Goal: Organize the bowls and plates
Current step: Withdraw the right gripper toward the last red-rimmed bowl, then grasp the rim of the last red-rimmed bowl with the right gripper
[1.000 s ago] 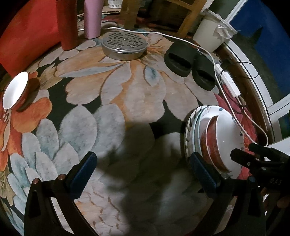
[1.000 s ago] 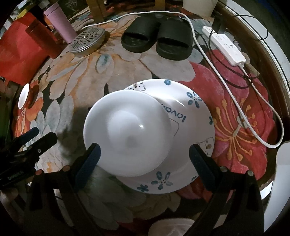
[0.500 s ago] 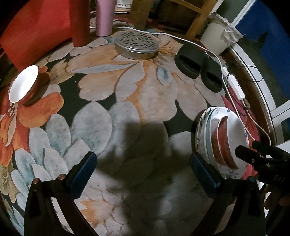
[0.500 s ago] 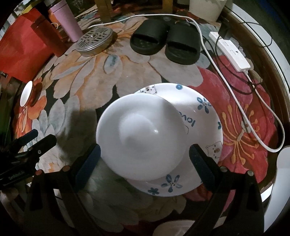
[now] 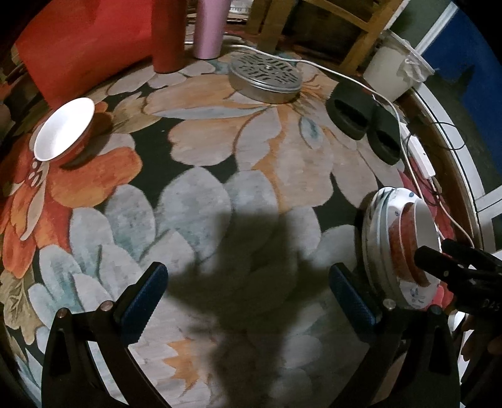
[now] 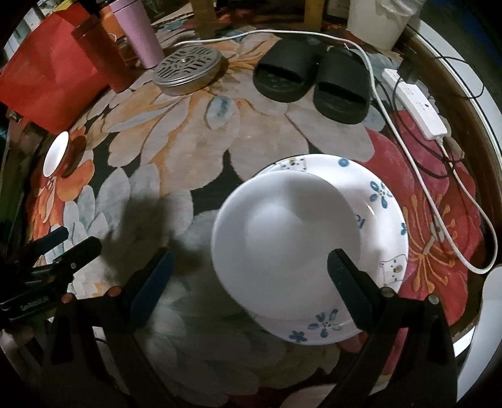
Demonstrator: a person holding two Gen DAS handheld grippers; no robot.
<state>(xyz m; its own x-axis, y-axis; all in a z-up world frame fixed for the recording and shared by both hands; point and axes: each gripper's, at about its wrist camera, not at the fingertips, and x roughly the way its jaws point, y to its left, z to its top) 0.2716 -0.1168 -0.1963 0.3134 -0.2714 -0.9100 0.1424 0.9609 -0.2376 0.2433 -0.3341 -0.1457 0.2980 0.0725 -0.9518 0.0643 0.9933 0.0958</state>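
Observation:
A white bowl with a red outside [image 6: 285, 248] sits in a stack of white plates with blue flowers [image 6: 389, 219] on the floral rug. The same bowl [image 5: 408, 248] and plates [image 5: 375, 251] show at the right of the left wrist view. A second bowl, white inside and red outside [image 5: 64, 131], stands alone at the far left; it is small in the right wrist view [image 6: 56, 153]. My left gripper [image 5: 248, 301] is open and empty above the rug. My right gripper [image 6: 249, 276] is open, its fingers astride the near side of the stacked bowl.
A round perforated metal tin [image 5: 265, 77], black slippers [image 6: 310, 75], a red cup [image 5: 168, 34] and a pink cup [image 5: 208, 28] stand at the back. A white cable and power strip [image 6: 419, 103] run along the right. A red bag [image 5: 78, 47] lies at the back left.
The left view has swung so the lone bowl and the tin sit further right and lower. In the right view the stacked bowl and plates have shifted right and closer between the fingers.

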